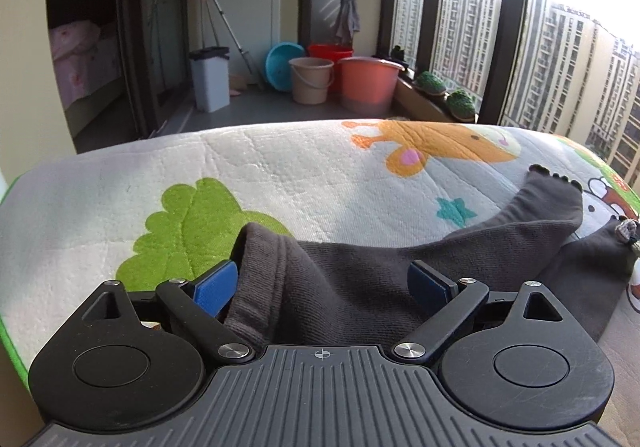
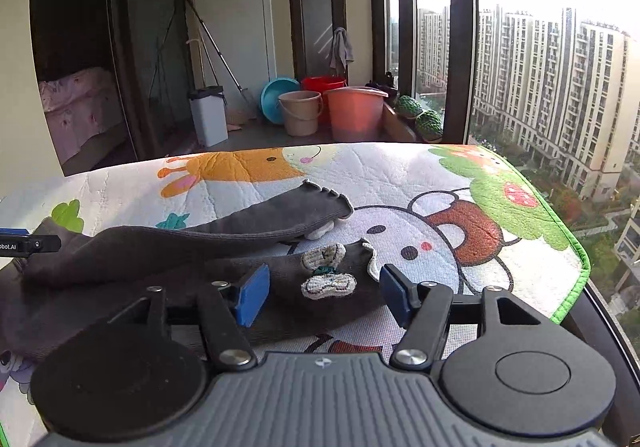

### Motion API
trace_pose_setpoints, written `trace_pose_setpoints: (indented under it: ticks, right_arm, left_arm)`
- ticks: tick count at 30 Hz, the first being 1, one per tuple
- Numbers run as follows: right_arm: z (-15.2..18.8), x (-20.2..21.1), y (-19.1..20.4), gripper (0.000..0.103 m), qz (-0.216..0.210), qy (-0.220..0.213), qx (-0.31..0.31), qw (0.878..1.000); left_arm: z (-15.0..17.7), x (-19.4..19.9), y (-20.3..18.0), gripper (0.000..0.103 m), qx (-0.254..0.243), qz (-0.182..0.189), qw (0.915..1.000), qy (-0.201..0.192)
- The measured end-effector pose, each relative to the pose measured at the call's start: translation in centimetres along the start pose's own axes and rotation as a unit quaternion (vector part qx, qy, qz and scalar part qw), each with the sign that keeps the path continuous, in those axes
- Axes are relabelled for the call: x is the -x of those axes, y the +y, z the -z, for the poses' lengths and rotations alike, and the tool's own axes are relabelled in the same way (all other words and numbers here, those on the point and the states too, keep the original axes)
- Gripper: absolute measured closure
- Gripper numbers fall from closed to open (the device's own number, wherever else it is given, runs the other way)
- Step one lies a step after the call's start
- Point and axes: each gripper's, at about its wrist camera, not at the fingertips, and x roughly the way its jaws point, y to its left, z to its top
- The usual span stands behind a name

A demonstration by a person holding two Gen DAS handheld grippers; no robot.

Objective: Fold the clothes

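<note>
A cartoon-printed mat (image 2: 400, 183) covered the table. Two dark grey socks (image 2: 168, 243) lay across it, cuffs toward two o'clock in the right wrist view, one bearing a crocheted bow (image 2: 326, 273). The left gripper (image 1: 326, 283) was spread around a sock's toe end; the right gripper (image 2: 324, 293) was spread over the bow.

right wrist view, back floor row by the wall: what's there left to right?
White bin → teal basin → beige bucket → salmon tub → green slippers on the sill. The red bucket sits behind the beige and salmon ones, so I left it out.
</note>
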Motion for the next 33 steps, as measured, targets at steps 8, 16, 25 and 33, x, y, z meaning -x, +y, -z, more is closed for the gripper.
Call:
trace_pose_setpoints:
  ticks: [8, 16, 25, 33]
  right_arm:
    - [-3.2, -2.7, -0.7, 0.037, 0.002, 0.005, -0.023, 1.0]
    - [-6.2, -10.1, -2.6, 0.053, 0.007, 0.074, -0.12, 0.99]
    - [-5.6, -17.4, -1.8, 0.047, 0.02, 0.106, -0.169, 0.98]
    - [-5.2, -16.5, 2.7, 0.069, -0.029, 0.126, -0.054, 0.99]
  left_arm:
    - [0.5, -0.1, 0.6, 0.008, -0.011, 0.001, 0.9999, 0.006]
    - [0.2, -1.6, 4.5, 0.012, 0.076, 0.066, 0.9944, 0.033]
    - [-0.2, -1.4, 8.6, 0.009, 0.133, 0.141, 0.9806, 0.029]
    - [-3.5, -3.6, 7.9, 0.003, 0.048, 0.133, 0.9879, 0.062]
